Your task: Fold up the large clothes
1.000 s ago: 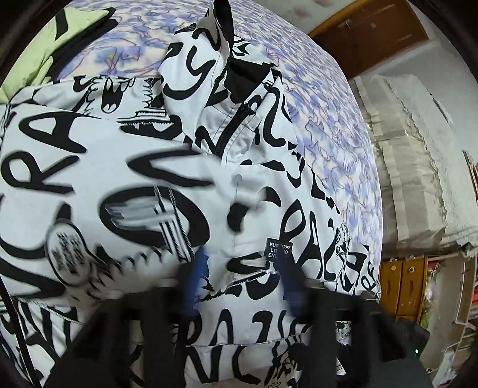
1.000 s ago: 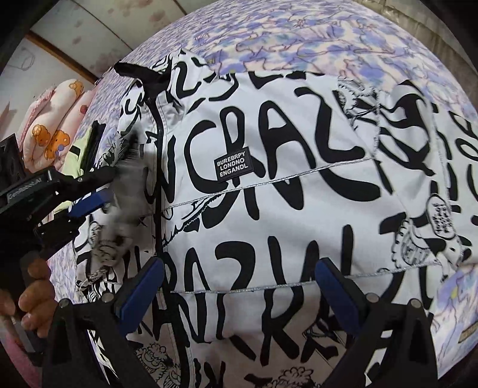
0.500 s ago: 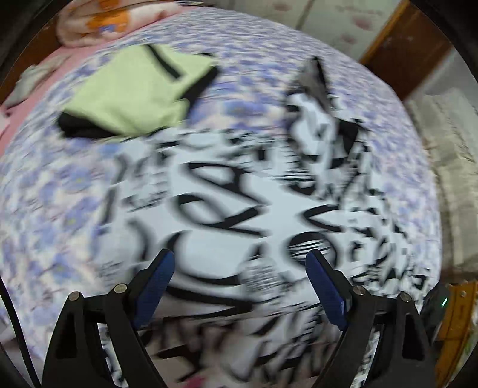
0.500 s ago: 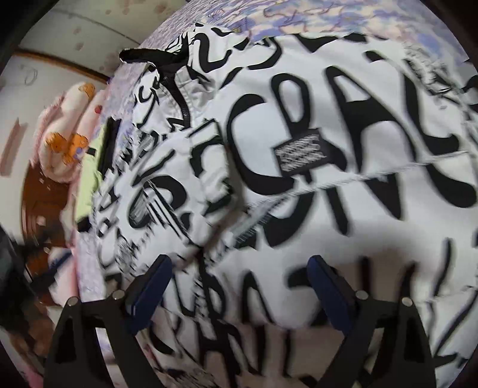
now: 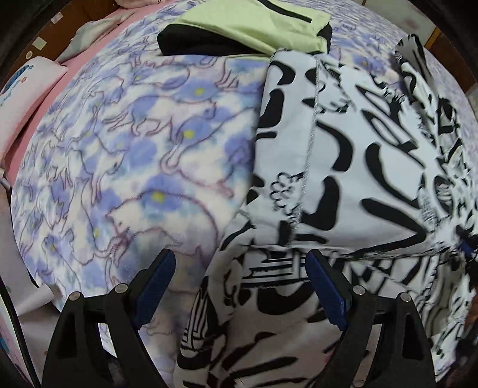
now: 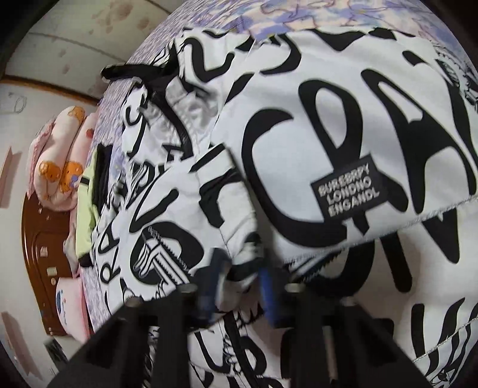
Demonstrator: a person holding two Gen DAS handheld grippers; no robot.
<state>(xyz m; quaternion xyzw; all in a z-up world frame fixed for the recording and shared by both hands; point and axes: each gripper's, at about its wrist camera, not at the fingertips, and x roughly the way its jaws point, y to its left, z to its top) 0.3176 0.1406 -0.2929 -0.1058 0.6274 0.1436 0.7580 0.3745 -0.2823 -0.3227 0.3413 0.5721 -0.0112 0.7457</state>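
The white jacket printed with bold black lettering (image 5: 343,167) lies spread on the bed's lilac cat-print fleece blanket (image 5: 134,155), filling the right wrist view and the 3 o'clock half of the left wrist view. It looks light, soft and limp, somewhat slick, so it will likely sag and slide rather than hold a crease; hems, stitched seams and sleeve ends seem the surest places to grip.

The right gripper (image 6: 239,286) has just been closing, and its fingers now pinch a fold of the jacket's sleeve at 6 o'clock, where a second ago they stood wide over flat cloth. The left gripper (image 5: 239,286), its fingers spread and holding nothing, straddles the jacket's edge. Its view has swung from the jacket's middle to this border. A folded pale-green and black garment (image 5: 248,27) lies at 12 o'clock.
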